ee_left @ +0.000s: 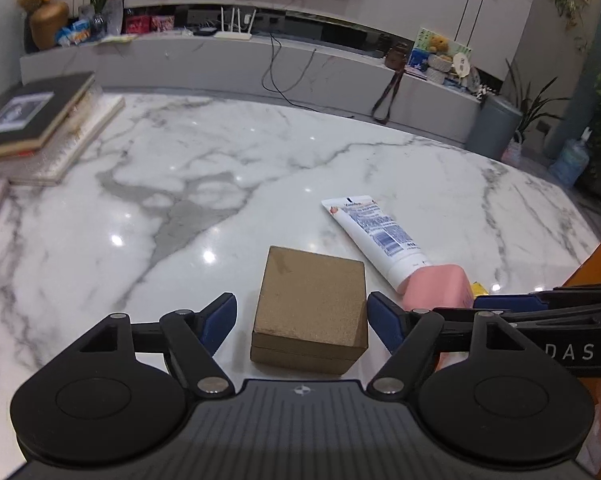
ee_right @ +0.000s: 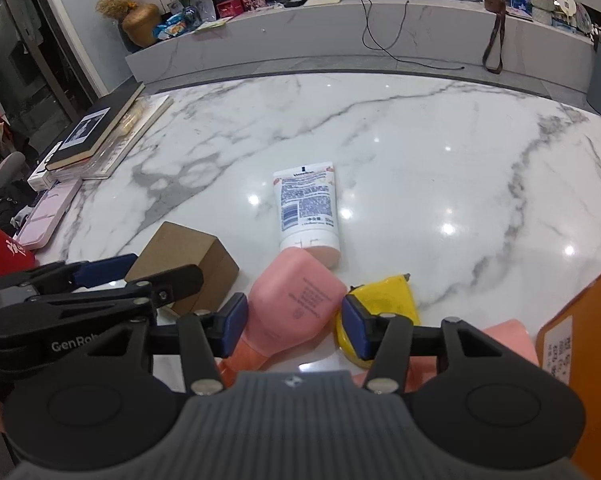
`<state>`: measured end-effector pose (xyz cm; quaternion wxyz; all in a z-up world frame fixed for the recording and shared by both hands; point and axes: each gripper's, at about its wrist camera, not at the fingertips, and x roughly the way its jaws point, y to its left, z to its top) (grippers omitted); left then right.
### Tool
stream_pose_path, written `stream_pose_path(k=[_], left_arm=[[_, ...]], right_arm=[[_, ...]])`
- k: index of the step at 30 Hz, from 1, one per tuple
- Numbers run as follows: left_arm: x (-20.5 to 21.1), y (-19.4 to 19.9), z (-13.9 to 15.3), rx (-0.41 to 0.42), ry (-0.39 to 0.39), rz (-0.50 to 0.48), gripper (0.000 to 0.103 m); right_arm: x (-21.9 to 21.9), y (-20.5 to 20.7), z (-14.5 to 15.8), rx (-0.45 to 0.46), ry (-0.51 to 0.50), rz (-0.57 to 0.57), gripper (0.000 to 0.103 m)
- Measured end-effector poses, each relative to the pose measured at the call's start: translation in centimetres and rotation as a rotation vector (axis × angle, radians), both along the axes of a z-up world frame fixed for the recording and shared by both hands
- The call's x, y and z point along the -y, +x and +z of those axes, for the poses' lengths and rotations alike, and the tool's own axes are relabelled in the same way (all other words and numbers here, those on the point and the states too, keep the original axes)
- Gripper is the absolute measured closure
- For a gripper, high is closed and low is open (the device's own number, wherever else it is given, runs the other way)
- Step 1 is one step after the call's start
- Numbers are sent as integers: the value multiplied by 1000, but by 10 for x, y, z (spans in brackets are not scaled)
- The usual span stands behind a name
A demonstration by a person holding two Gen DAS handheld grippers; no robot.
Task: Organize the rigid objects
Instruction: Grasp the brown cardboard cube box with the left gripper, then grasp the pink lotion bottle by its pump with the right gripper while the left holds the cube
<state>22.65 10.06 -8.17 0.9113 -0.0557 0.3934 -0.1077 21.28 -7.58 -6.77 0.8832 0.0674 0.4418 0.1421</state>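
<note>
The marble worktop (ee_left: 260, 168) is carrying everything, white with grey veins and glinting under ceiling lights. Sitting near its front edge is a brown cardboard box (ee_left: 310, 308), almost a cube, matte and plain, with a lid seam running round just above its base; in the left wrist view one flat face is turned toward the camera. Just beside it to the right a pink bottle (ee_right: 296, 304) is lying on its side, squarish in body with small print on its face, its long axis running from its orange neck near the camera away toward its flat base. Beyond that a white tube (ee_right: 306, 208) with blue print is lying flat, its crimped end pointing away and its pink cap (ee_right: 328, 254) nearly touching the bottle's base. A yellow tape measure (ee_right: 388, 300) is lying right beside the bottle. The left hand-held gripper (ee_left: 301, 318) is standing wide open, its blue pads flanking the box; the right pad looks close against the box's corner, the left pad clearly apart. The right hand-held gripper (ee_right: 294, 326) is standing partly open around the bottle's lower body, its left pad at the bottle's side, its right pad in front of the tape measure; whether either is pressing I cannot tell.
</note>
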Motion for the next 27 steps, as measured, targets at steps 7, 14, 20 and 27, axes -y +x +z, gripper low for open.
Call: stream_pose_path(k=[7,14,20,27], left_arm=[[1,-2,-7,-48,19,9,30],[-6,-16,-5,-60,45,69,31],[-13,-37,-1,-101,85,180,32],[-20,-44,-2,-109,76,224,34]], right_arm=[[-4,4,-5,-5,46,-2,50],[-9,7,-11,-31,114,-12,66],[-18,-3,-14,-20,63,-35,58],[-33,-20,-25,7,18,-37,73]])
